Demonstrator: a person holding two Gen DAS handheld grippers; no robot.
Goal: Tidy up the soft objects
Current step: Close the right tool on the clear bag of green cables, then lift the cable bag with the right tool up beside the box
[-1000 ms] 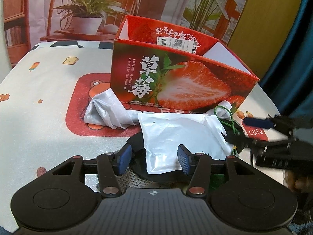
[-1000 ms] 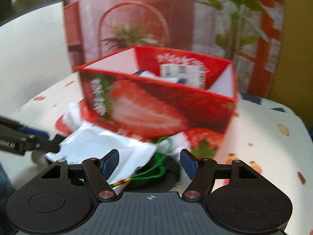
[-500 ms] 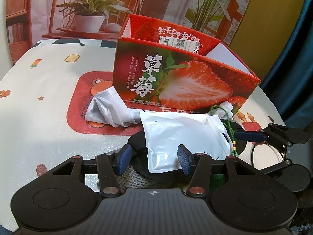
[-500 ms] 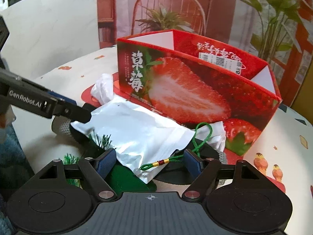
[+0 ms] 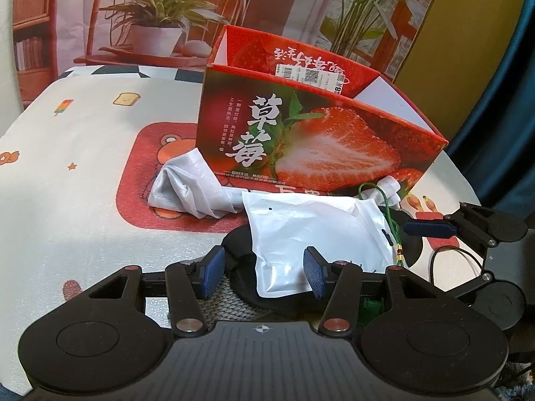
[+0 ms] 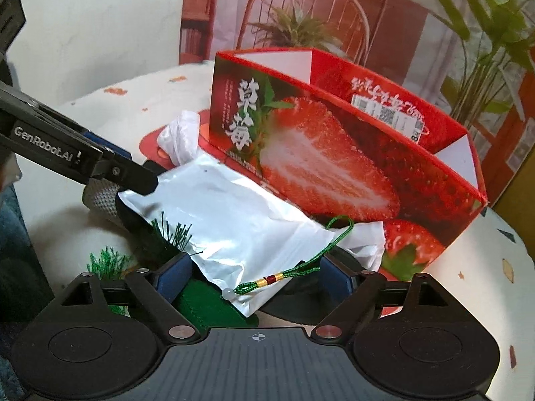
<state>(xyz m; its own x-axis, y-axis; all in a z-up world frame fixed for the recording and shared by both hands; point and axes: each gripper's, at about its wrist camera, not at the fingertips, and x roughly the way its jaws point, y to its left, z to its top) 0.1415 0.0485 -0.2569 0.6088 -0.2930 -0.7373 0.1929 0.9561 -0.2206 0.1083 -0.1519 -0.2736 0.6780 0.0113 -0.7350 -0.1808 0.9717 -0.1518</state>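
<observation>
Bench (image 5: pixel 83 173) under white cloth printed with toast, popsicle, star and red bear panel. Behind: backdrop picturing potted plant (image 5: pixel 157 30), rattan chair (image 6: pixel 301 16), bookshelf at left. Ochre wall, dark blue curtain (image 5: pixel 508 100) at right.

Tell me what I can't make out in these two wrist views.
- Inside of the red strawberry-print cardboard box: both views, hidden by its front wall.
- Black and grey knitted items: both views, mostly covered by the flat white plastic pouch.
- Green tasselled piece: right wrist view, partly behind the gripper.

Dim warm light, fisheye-bent edges, background perhaps soft.
</observation>
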